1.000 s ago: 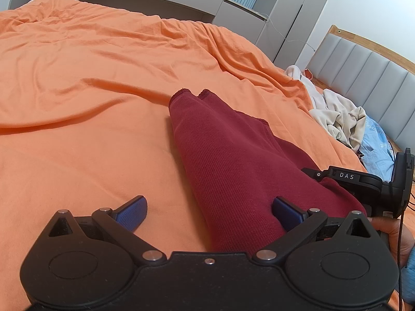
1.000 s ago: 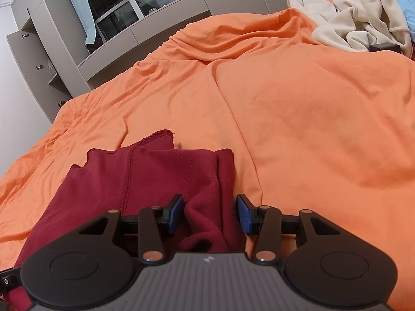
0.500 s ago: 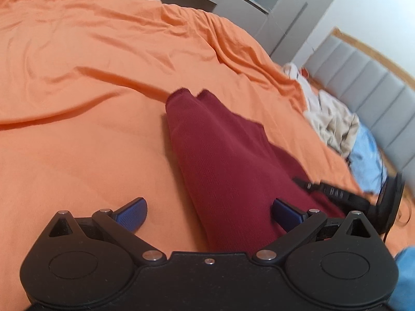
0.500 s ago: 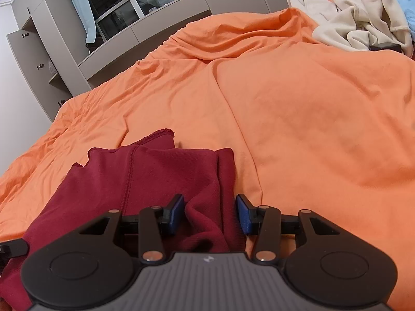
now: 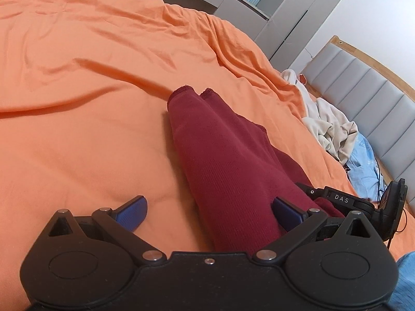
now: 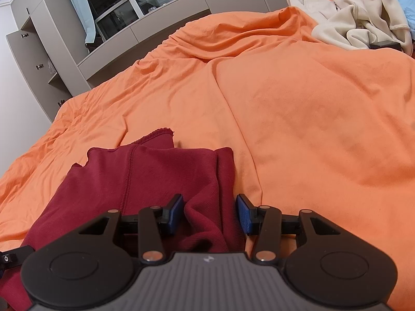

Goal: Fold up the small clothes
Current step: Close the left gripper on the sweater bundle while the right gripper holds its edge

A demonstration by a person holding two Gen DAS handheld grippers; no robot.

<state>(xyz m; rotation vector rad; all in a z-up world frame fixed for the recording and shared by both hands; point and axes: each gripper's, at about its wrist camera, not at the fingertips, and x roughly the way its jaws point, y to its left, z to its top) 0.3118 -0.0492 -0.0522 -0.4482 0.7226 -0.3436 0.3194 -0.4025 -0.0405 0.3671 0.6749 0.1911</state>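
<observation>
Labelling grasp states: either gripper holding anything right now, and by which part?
Nothing is held. The left gripper is wide open over the dark red knit garment. The right gripper is open, its pads astride a bunched fold at the garment's near edge, not pinching it.

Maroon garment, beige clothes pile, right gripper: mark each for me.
maroon garment (image 5: 228,171), left wrist view, middle of folded top layer
beige clothes pile (image 6: 363,18), right wrist view, central crumpled folds
right gripper (image 6: 210,213), right wrist view, between jaws

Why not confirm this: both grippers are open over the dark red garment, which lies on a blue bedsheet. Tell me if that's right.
Not quite. The bedsheet is orange, not blue, as the right wrist view shows. The rest holds: the left gripper and right gripper are both open over the dark red garment.
</observation>
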